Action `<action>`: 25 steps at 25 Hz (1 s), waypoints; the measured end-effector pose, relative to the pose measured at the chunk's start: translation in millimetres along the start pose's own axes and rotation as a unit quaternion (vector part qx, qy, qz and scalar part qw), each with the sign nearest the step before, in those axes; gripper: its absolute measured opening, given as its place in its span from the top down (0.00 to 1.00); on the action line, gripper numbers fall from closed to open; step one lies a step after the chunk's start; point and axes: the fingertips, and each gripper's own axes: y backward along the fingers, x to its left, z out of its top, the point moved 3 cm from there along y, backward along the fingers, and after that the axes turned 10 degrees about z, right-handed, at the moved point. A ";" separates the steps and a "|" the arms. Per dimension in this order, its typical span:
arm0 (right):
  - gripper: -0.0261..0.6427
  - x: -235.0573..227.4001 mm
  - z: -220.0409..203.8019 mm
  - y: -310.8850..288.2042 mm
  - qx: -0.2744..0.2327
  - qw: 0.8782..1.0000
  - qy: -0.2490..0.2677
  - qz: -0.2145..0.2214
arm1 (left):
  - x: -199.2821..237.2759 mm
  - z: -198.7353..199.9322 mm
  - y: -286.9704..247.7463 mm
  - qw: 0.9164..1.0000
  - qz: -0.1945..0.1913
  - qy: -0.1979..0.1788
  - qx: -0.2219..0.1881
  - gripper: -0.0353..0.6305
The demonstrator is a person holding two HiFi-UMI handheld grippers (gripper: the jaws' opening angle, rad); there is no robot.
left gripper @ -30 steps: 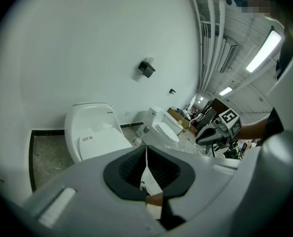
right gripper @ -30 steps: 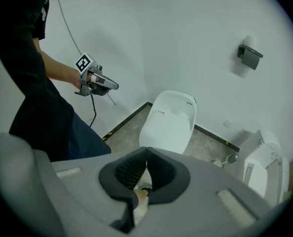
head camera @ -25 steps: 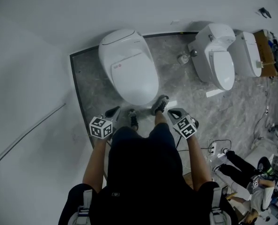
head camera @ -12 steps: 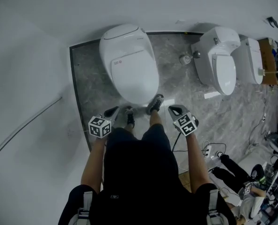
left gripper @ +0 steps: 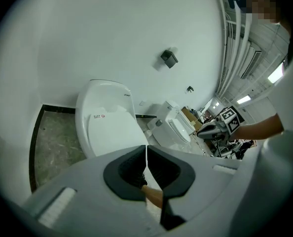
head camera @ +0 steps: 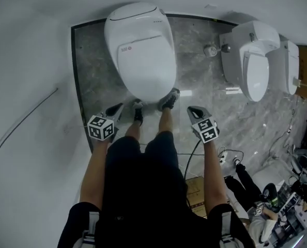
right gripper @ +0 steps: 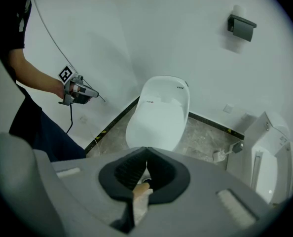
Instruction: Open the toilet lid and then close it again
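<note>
We're standing right at the toilet [head camera: 137, 18], lid [head camera: 146, 66] down flat over the bowl, our shoes [head camera: 169, 99] just at its front edge. Left hand-held gripper [head camera: 117, 108] hangs beside our left leg, jaws pressed together on nothing. Right hand-held gripper [head camera: 194, 110] is the same, pinched closed and empty. Both sit apart from the lid.

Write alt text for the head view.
Seen from above, a person stands before a white toilet with its lid closed, the left gripper and right gripper shut and empty beside their legs. At right stand two more toilets.
</note>
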 end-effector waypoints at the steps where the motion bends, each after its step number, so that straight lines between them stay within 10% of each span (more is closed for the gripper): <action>1: 0.96 -5.7 -2.5 -4.4 -0.001 1.000 -0.004 0.001 | 2.3 -3.7 -5.2 1.000 0.003 0.003 0.003 0.92; 25: 0.96 -102.3 -34.5 -156.7 -0.015 0.995 -0.083 0.057 | 63.3 -83.2 -151.8 0.993 0.044 0.111 0.017 0.92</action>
